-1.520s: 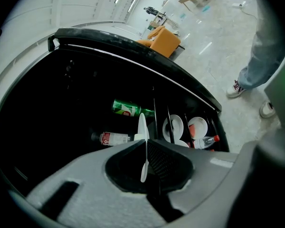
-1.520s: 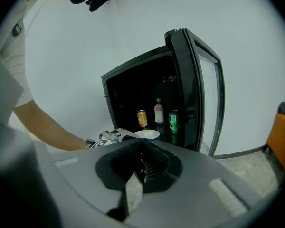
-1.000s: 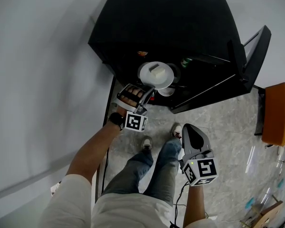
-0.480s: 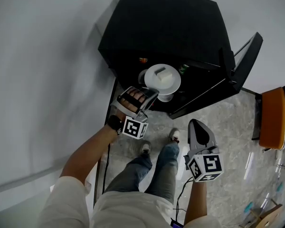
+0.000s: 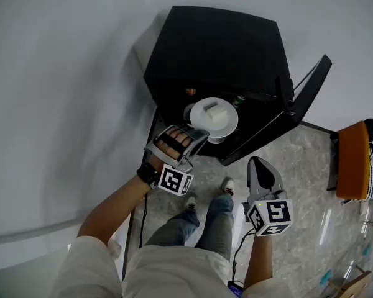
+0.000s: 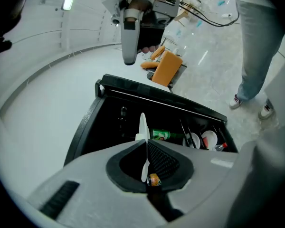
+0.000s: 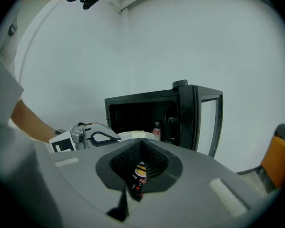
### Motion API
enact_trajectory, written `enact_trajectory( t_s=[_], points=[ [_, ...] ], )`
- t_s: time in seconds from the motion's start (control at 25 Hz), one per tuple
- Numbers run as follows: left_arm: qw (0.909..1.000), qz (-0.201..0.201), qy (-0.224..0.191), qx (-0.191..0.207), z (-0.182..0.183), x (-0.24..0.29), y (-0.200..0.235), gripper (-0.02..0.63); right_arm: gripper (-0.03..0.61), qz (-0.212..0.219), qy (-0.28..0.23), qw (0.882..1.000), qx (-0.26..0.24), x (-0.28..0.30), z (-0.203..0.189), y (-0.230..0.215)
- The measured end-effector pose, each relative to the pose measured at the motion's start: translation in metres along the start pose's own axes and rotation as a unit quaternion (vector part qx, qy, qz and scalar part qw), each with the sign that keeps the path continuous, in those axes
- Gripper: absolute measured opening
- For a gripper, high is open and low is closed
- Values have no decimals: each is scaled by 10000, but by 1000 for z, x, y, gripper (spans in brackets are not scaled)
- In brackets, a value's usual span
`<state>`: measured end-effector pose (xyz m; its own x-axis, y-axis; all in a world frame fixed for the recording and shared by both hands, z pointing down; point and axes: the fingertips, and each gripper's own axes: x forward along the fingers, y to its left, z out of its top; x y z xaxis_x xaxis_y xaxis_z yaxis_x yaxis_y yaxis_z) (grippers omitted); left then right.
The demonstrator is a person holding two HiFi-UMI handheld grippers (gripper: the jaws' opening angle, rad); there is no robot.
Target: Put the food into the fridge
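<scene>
Nearest: the left gripper (image 5: 194, 133) has its jaws pinched onto the near rim of the plate (image 5: 227, 125). In the left gripper view the plate reads as a thin white blade, edge-on, clamped between ribbed black pads. The plate is round, white and smooth, and is held about level. The food (image 5: 212, 112) is one pale, squarish block near the plate's middle; what kind it is cannot be made out. Plate and food hang at the mouth of the fridge (image 5: 217, 48), in front of its open compartment. Whether the far rim is past the threshold, cannot tell.

The right gripper (image 5: 257, 164) sits lower right in the head view, well apart from the plate, with its jaws drawn together. A small orange-and-red speck shows low in the slit between its pads, too small to identify. A similar orange speck sits at the base of the left pads.

The fridge is black and boxy with a matte top, its door (image 5: 308, 89) swung wide to the right. The interior is dark. The left gripper view shows a green bottle (image 6: 162, 135), white bowls (image 6: 209, 139) and a red-capped bottle (image 6: 220, 147); the shelves are hard to separate. The floor (image 5: 298, 160) is grey, glossy and stone-patterned. An orange seat (image 5: 354, 160) is cut off at the right edge.
</scene>
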<state>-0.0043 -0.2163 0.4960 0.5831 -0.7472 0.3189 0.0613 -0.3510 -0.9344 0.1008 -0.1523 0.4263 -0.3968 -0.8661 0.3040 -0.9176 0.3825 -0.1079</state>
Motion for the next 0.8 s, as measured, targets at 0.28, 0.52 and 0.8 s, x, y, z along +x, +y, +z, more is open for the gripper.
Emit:
enact_trajectory(
  t_s=[0.28,0.52,0.8],
  points=[
    [9999,72,-85,-36,17,-28,31,11,8,28,-144,9997,-185,-12,26,8],
    [9998,91,-202,-16,28,-46,57,11,8,-22,-251,9987,-436,-19,52,8],
    [9993,292,-248,53,47,-106,111,11,8,-45,-438,9978,-487,-45,110,28]
  ],
)
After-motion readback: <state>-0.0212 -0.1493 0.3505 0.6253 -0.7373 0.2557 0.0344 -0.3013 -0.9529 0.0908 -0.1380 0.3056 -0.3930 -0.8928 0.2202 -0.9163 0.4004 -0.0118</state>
